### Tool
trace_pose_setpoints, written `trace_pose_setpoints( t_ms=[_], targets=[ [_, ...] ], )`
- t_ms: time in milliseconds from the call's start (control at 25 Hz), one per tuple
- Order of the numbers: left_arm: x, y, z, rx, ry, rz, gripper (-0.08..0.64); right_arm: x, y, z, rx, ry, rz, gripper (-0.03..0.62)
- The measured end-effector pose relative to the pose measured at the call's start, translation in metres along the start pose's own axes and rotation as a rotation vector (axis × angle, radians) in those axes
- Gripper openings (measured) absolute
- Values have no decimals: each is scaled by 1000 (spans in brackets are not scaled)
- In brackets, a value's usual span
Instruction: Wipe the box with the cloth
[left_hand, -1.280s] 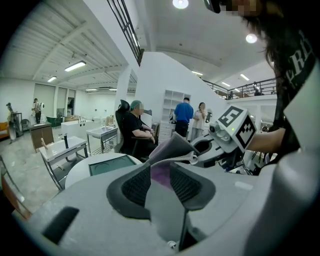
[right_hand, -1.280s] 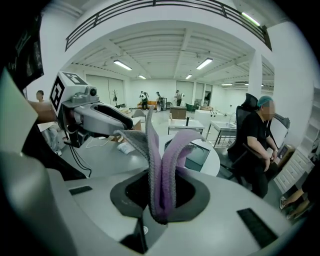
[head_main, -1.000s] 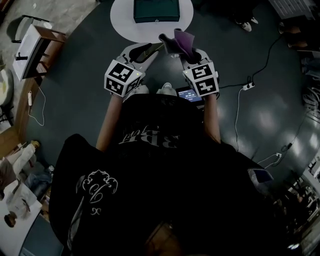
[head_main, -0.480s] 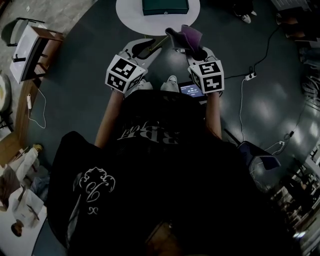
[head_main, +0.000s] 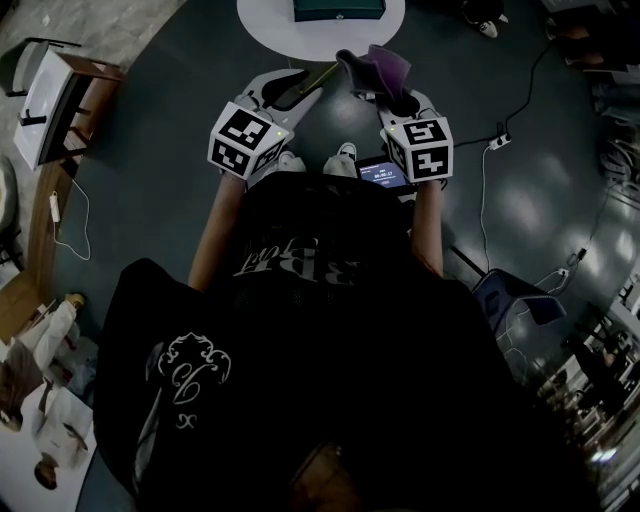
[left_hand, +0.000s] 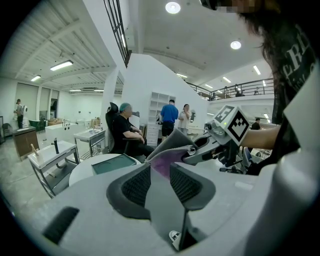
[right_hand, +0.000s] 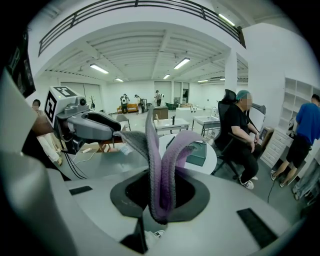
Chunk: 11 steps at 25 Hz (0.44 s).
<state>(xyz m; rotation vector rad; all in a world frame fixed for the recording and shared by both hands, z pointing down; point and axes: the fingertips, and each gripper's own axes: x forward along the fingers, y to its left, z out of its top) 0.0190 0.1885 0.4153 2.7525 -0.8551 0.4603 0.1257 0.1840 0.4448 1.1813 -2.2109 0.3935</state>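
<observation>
- The dark grey floor (head_main: 150, 210) fills most of the head view, and a white cable and power strip (head_main: 495, 142) lie on it to the right.
- The person's black printed shirt (head_main: 300, 350) takes up the lower half of that view. Both forearms reach forward, level with each other.
- A round white bench (head_main: 260, 20) stands ahead of the person at the top edge, well apart from both tools.
- Another person sits in a dark chair (right_hand: 240, 140) just beyond the bench.
- The left tongs (head_main: 303, 83) angle inward towards the right ones. Their jaws are pressed together on the cloth's grey edge, which runs taut between the two tools. In the left gripper view this grey sheet lies between the ribbed pads (left_hand: 135, 186).
- The right tongs (head_main: 383, 92) point forward and pinch a bunched fold of the cloth. The fold stands up out of the jaws and flops over in the right gripper view.
- The box (head_main: 338, 8), dark teal and flat, sits on the bench with its lid shut. Neither tool nor the cloth touches it.
- The cloth (head_main: 378, 66), purple on one face and grey on the other, hangs in the air between the tongs, short of the bench.
- A small device with a lit screen (head_main: 383, 176) shows at the person's waist, beside the right marker cube.
</observation>
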Motion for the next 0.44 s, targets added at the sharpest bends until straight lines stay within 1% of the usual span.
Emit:
trace_pose_setpoints(
  t_ms=[440],
  targets=[
    [-3, -4, -1, 7, -3, -2, 130, -1, 5, 0, -13, 1, 5, 57]
  ],
)
